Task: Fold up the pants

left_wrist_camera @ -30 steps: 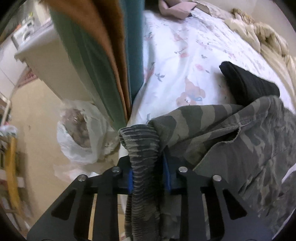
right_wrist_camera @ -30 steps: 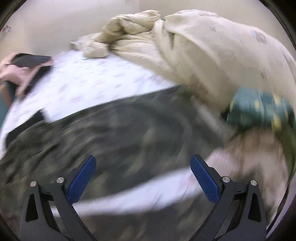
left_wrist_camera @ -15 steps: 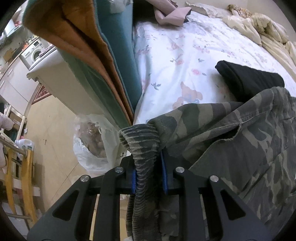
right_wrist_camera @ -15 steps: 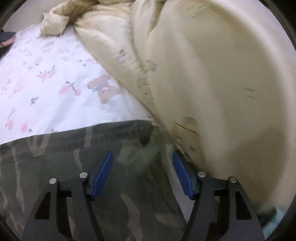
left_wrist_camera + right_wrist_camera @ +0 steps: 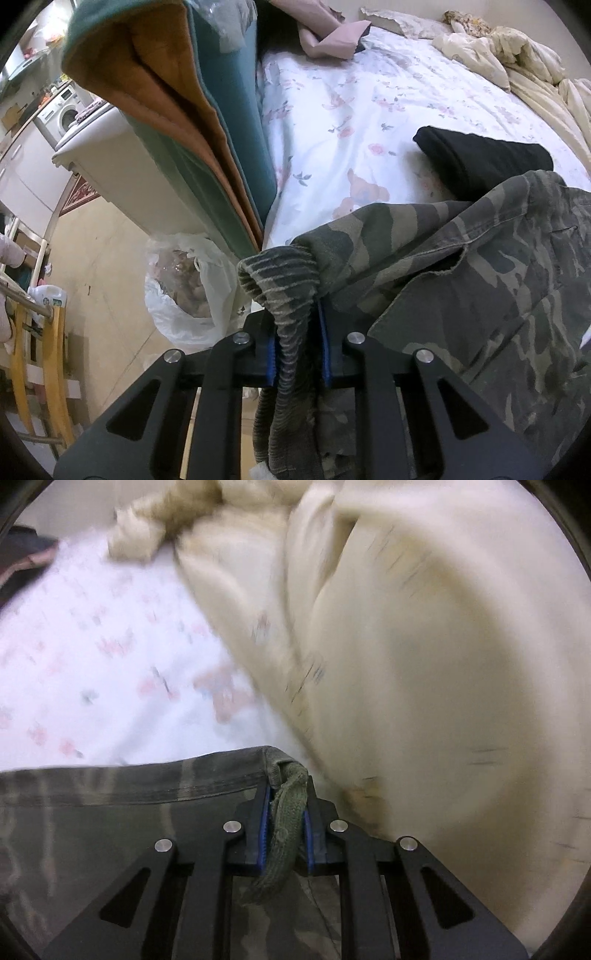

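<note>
- Left wrist view: my left claw (image 5: pixel 297 356) is clamped tight on the ribbed cuff (image 5: pixel 284 288) of the pants (image 5: pixel 461 295), blue pads pressed on either side of the knit.
- I take the cuff because it is thick and bunched, so the pads bite well and the leg end is under control for a fold.
- The pants lie at the near edge of the bed (image 5: pixel 351 122), spreading from my claw off to the right; a pocket slit (image 5: pixel 439 264) gapes in the camouflage cloth.
- A black garment (image 5: pixel 487 162) lies just beyond the pants on the floral sheet, partly tucked under their far edge; I cannot tell how much they touch.
- Off the bed's side stand teal and orange cushions (image 5: pixel 192 122), with a white bag (image 5: pixel 184 291) on the floor below.
- Right wrist view: my right claw (image 5: pixel 286 834) is closed on a green knit end (image 5: pixel 284 823) at the corner of the pants (image 5: pixel 110 812); a stitched hem (image 5: pixel 166 775) runs leftward from it.
- A cream duvet (image 5: pixel 424 664) bulks up close on the right, and the picture is smeared with blur, so fine detail is lost.
- With one end in each claw, I judge the long axis runs across the bed from left claw to right, pulled out straight enough to lift and double over.
</note>
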The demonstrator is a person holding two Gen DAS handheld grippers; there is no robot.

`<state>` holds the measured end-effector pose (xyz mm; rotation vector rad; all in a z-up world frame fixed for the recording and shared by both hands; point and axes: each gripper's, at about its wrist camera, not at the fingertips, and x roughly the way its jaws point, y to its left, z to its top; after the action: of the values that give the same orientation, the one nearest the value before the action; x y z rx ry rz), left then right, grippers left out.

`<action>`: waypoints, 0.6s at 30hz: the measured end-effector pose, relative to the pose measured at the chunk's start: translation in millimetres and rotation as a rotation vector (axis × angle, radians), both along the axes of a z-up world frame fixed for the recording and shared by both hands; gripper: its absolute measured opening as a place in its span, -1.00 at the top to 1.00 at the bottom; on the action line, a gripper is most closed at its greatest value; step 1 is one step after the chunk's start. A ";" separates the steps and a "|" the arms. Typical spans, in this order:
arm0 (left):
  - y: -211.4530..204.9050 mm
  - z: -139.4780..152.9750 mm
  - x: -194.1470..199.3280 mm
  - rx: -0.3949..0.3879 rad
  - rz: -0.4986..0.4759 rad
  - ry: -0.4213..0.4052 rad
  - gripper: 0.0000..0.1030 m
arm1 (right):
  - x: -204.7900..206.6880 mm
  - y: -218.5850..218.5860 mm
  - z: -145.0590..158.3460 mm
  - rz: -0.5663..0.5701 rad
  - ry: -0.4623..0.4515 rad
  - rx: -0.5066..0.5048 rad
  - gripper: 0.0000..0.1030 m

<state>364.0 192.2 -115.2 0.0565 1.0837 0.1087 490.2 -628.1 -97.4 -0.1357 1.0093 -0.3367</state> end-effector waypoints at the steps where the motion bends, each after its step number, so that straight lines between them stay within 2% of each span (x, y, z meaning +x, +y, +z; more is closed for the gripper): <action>1: -1.2 3.5 -3.3 -0.006 -0.008 -0.001 0.73 | -10.3 0.1 14.3 0.000 -0.020 -0.011 0.72; 4: -6.9 17.8 -16.7 0.006 -0.046 -0.031 0.75 | -34.6 -2.9 45.5 0.008 -0.062 -0.007 0.73; 9: -13.2 50.8 -55.0 -0.004 -0.114 -0.106 0.78 | -102.8 2.0 107.5 0.011 -0.152 -0.008 0.74; 14: -13.3 83.4 -101.3 0.000 -0.189 -0.194 0.78 | -157.3 11.9 138.6 -0.024 -0.168 -0.029 0.74; 18: -13.2 94.5 -148.7 0.035 -0.304 -0.241 0.78 | -221.0 3.0 157.1 -0.140 -0.171 -0.024 0.74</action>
<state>215.3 179.1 -20.7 0.2331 0.8216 -0.1367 269.2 -625.1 59.8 -0.0564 0.8477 -0.4802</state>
